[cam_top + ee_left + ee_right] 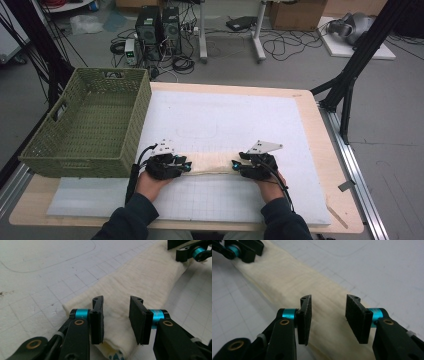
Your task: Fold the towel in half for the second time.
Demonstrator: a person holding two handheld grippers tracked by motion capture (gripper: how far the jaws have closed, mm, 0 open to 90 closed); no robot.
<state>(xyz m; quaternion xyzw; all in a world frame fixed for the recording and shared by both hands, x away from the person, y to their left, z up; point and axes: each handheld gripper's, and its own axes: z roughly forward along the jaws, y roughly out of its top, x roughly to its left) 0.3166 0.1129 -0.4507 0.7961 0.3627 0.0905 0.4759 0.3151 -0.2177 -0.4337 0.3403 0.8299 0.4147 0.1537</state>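
Underneath, white gridded mat [220, 120] on wooden table [320, 150].

Lab, computer towers [159, 27] on floor, tangled cables [280, 46], black rig frame [350, 80]

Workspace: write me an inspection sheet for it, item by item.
Surface: white gridded mat on a wooden table.
Job's things: cream folded cloth lying in a long strip on the mat.
Clutter: green woven basket at the table's left; its inside looks empty.
Grippers: left tool and right tool open, one at each end of the cloth.
Cables: a black one trails from each tool.
Surroundings: computer towers, loose floor cables, cardboard boxes.
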